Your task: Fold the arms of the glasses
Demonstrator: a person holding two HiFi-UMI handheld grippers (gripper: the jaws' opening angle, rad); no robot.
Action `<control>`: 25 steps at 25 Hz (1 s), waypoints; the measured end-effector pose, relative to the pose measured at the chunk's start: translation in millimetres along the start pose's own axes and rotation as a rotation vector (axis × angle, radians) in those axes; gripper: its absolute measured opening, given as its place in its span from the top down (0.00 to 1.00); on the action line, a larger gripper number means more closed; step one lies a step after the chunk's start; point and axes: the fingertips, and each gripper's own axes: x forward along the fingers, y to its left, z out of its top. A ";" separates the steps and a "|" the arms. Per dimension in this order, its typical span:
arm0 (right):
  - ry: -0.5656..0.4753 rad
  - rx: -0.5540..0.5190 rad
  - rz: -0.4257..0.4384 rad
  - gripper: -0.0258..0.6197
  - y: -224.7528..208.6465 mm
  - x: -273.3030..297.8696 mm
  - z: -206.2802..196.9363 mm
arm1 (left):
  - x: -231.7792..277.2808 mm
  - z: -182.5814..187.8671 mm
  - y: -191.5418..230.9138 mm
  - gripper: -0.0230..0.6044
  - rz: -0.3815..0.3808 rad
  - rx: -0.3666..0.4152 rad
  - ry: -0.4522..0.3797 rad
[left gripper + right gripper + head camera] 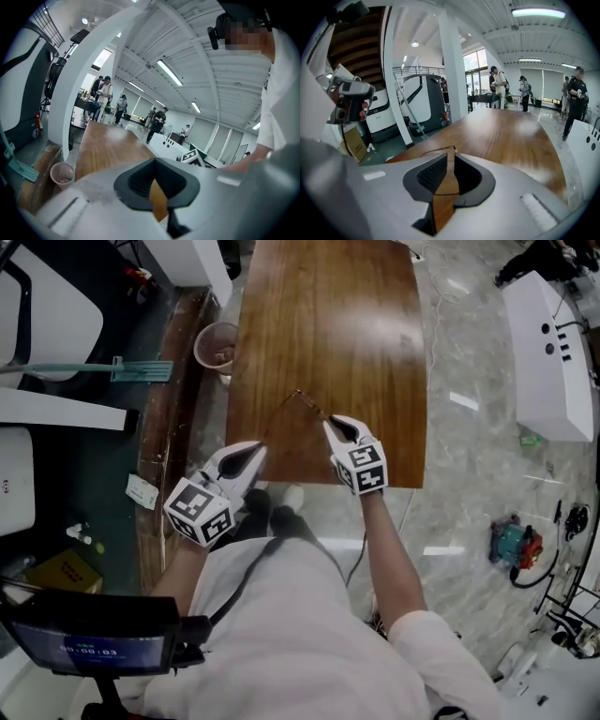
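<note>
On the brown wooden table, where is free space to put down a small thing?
The far half of the brown wooden table, beyond the thin wire-framed glasses, is bare, and so is the strip along its right edge. The near edge is crowded: glasses, left gripper and right gripper meet there.

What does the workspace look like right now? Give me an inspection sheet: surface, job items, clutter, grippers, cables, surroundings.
Surface: wooden table, bare except for the glasses.
Job's things: thin-framed glasses near the table's front edge; one arm looks spread.
Clutter: paper cup beside the table, not on it.
Grippers: left gripper shut, empty; right gripper slightly open at the glasses.
Cables: black cable along the person's front.
Surroundings: white unit; people standing in the background.
</note>
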 end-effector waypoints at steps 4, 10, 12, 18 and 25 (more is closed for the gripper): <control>0.088 -0.025 0.007 0.85 -9.2 31.3 -14.8 | 1.3 -10.3 20.0 0.96 -0.003 -0.014 0.034; 0.179 -0.059 -0.012 0.83 -2.7 100.1 -19.2 | -12.6 -19.7 91.2 0.96 -0.024 -0.048 0.063; 0.191 -0.062 -0.009 0.83 -4.9 102.9 -19.9 | -14.2 -22.7 91.5 0.96 -0.027 -0.056 0.073; 0.275 -0.080 0.015 0.83 -18.3 104.0 -37.2 | -9.2 -28.1 82.5 0.96 -0.033 -0.065 0.097; 0.175 0.032 0.040 0.90 -13.2 92.2 -23.2 | -15.3 -23.1 91.1 0.96 -0.037 -0.079 0.094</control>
